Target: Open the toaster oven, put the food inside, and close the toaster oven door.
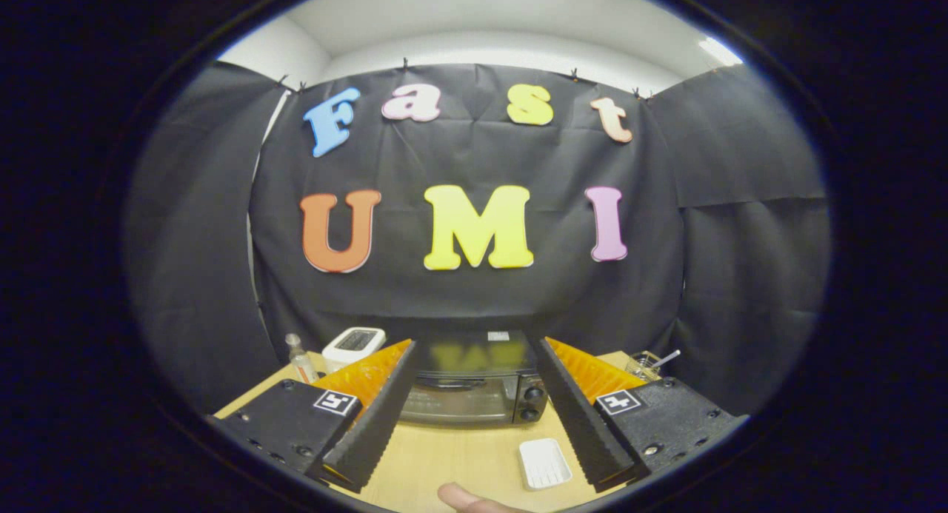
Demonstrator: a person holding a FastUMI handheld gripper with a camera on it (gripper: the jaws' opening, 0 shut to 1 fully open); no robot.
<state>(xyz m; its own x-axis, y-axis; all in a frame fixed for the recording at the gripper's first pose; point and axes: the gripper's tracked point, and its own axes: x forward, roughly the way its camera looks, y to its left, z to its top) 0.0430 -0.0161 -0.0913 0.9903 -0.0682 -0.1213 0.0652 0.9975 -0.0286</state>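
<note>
Toaster oven (474,387), door shut, stands beyond the wide-open, empty fingers (370,417).

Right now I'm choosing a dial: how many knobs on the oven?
2: upper knob and lower knob, stacked on the oven front's right side, between the open tongs.

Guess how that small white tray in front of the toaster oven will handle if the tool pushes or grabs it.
The white tray looks thin and shallow, so probably light; it may slide on the smooth wooden table. Lying flat, it seems unlikely to tip or roll. The tool is open, the tray between its fingers; the low rim may be awkward to pinch.
</note>
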